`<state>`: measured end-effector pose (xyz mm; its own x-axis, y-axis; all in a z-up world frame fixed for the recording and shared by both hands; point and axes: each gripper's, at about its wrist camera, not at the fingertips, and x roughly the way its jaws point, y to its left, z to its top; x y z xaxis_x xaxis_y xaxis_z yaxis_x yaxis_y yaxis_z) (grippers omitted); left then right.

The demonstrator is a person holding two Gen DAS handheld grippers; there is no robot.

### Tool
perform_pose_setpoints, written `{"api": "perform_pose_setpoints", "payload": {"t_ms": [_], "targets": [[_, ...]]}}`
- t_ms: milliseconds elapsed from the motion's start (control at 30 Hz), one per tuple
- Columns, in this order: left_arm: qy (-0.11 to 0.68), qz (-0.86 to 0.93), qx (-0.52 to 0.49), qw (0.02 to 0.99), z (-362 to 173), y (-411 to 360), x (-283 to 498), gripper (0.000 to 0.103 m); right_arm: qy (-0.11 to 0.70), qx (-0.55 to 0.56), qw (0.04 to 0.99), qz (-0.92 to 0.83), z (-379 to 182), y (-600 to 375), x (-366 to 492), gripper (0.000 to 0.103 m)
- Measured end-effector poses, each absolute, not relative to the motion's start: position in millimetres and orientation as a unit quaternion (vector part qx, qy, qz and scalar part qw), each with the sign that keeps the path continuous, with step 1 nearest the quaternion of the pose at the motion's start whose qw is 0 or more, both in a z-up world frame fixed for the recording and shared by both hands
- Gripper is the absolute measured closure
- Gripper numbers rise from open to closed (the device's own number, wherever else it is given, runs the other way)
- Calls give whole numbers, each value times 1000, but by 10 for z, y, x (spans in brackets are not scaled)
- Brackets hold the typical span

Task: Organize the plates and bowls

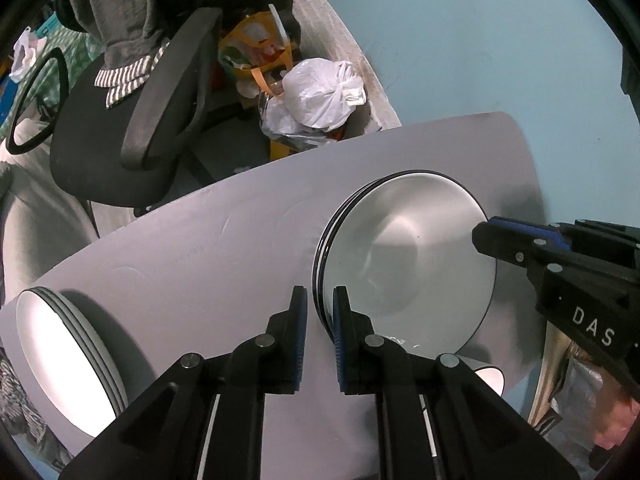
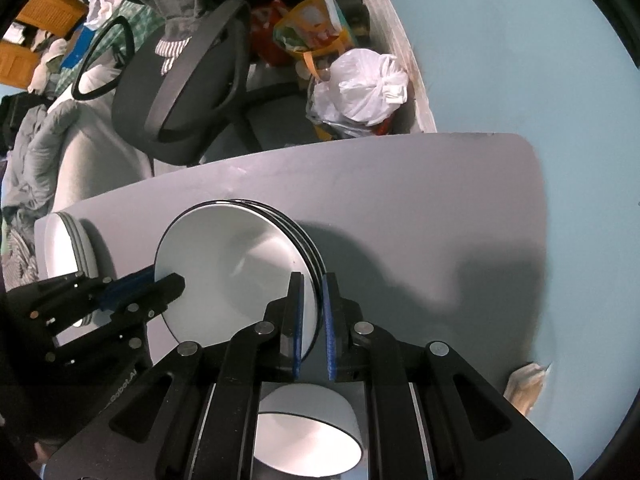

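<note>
**Plate stack gripped at opposite rims**

A stack of white plates with dark rims is seen near the middle of a grey table. The rim of the stack is pinched by the left gripper on one side, its jaws nearly together with only the plate edge between the blue pads. The opposite rim is clamped in the same way by the right gripper, whose pads are drawn close around the edge of the top plates. A second stack of plates is seen well apart from the first, at the table's far left edge. A white bowl is placed near the gripped stack, close under the right gripper's body. Beyond the table, a black office chair with grey cloth draped over it is seen, and a knotted white plastic bag is seen beside the pale blue wall.
</note>
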<state>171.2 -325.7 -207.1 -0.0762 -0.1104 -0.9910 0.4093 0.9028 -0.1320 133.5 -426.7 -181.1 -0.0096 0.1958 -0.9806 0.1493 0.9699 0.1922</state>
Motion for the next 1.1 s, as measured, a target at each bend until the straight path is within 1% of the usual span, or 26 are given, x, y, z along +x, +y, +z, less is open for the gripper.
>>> {"api": "perform_pose_setpoints", "payload": {"t_ms": [100,133,233,267,300,333,367,433,533,567,600,633,767,900,1100], "targets": [[704,-188,108,676,-2041,-3245,1704,83,712,118,692,17,-1816,-4250,1311,93],[701,-185,112,679,-2026,-3239,1694,78,712,118,692,17,-1818,-4244,1299,93],[692,-181,118,688,-1973,-3204,1654,73,712,117,692,13,-1817,-4238,1266,92],[691,-182,118,690,-1955,-3191,1637,72,711,117,693,12,-1808,-4241,1251,88],[690,-182,117,691,-1942,-3178,1624,72,710,116,694,11,-1797,-4246,1237,80],[689,-182,117,692,-1927,-3167,1611,69,709,116,696,9,-1786,-4252,1224,77],[689,-181,116,693,-1913,-3155,1602,63,707,114,698,8,-1768,-4254,1209,74],[687,-178,108,696,-1874,-3124,1575,60,702,111,703,8,-1728,-4255,1174,71],[686,-183,97,697,-1804,-3094,1515,59,695,111,710,8,-1663,-4250,1116,60],[686,-185,97,697,-1788,-3094,1497,54,693,110,713,7,-1634,-4245,1091,53],[685,-188,98,697,-1754,-3091,1471,50,690,108,715,6,-1612,-4239,1078,51],[683,-189,98,699,-1729,-3085,1450,45,688,105,718,4,-1580,-4230,1057,51],[675,-192,95,706,-1623,-3046,1349,41,678,97,729,0,-1466,-4194,960,47],[672,-195,91,709,-1556,-3008,1253,41,667,89,739,-4,-1355,-4133,867,41],[660,-208,110,713,-1457,-2965,1092,41,654,85,751,-10,-1238,-4055,743,39]]}}
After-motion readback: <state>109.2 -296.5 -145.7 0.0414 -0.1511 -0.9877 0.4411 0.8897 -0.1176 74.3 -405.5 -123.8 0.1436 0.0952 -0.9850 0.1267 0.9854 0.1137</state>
